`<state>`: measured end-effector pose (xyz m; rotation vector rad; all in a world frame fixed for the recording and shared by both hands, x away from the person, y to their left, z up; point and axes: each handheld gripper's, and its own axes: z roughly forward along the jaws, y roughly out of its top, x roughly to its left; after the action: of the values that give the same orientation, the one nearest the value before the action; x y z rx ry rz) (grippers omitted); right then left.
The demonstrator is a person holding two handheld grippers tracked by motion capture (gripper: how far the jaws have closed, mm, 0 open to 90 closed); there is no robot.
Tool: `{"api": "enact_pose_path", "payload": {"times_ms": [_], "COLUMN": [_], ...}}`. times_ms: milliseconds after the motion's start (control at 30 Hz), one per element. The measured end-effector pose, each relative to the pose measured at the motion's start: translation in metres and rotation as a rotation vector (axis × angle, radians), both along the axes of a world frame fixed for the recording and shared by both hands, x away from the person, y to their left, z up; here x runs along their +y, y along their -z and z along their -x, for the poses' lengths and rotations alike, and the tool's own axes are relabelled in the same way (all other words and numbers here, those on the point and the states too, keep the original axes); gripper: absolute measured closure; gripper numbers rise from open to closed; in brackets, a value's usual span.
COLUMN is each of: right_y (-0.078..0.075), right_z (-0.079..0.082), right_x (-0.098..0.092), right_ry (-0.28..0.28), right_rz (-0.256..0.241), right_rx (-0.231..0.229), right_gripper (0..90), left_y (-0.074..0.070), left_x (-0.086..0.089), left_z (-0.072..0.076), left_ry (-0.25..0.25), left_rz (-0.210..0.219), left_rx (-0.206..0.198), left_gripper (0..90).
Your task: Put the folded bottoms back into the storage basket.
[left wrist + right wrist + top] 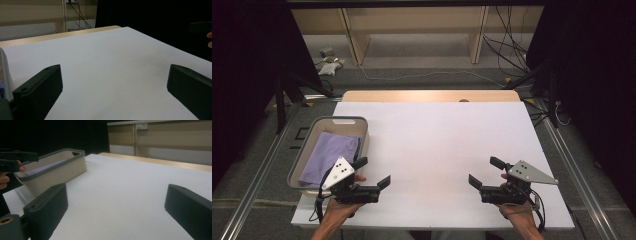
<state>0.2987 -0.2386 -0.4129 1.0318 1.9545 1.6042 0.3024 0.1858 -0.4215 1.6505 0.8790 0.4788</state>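
Two bare forearms, no sleeves. Each hand carries a black, blocky two-jaw claw: the left claw (374, 171) and right claw (483, 171) each bear a grey three-cornered plate with dark dots and trail a black cable.

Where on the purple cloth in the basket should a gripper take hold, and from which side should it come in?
Probably from above: the cloth lies folded flat inside the basket, whose walls block a sideways approach. Its near edge, close to the open left gripper, looks like the easiest part to pinch. The right gripper is also open, but across the table from it.
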Motion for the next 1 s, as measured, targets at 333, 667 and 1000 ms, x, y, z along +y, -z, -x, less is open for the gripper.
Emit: {"api": "enact_pose_path", "payload": {"times_ms": [333, 667, 1000], "right_y": [0.005, 0.011, 0.007], "right_z": [0.01, 0.017, 0.018], "right_x": [-0.005, -0.009, -0.01], "right_ry": [0.017, 0.034, 0.044], "right_rz": [0.01, 0.05, 0.028], "right_rx": [0.0, 0.024, 0.005], "right_gripper": [5.4, 5.2, 5.3], "left_y": [0.004, 0.006, 0.005], "left_x": [-0.005, -0.004, -0.003], "left_z": [0.006, 0.011, 0.009], "left_ry": [0.027, 0.036, 0.03], "left_rz": [-0.006, 0.014, 0.022], "left_rx": [0.009, 0.026, 0.024], "left_gripper": [0.0, 0.0, 0.0]}}
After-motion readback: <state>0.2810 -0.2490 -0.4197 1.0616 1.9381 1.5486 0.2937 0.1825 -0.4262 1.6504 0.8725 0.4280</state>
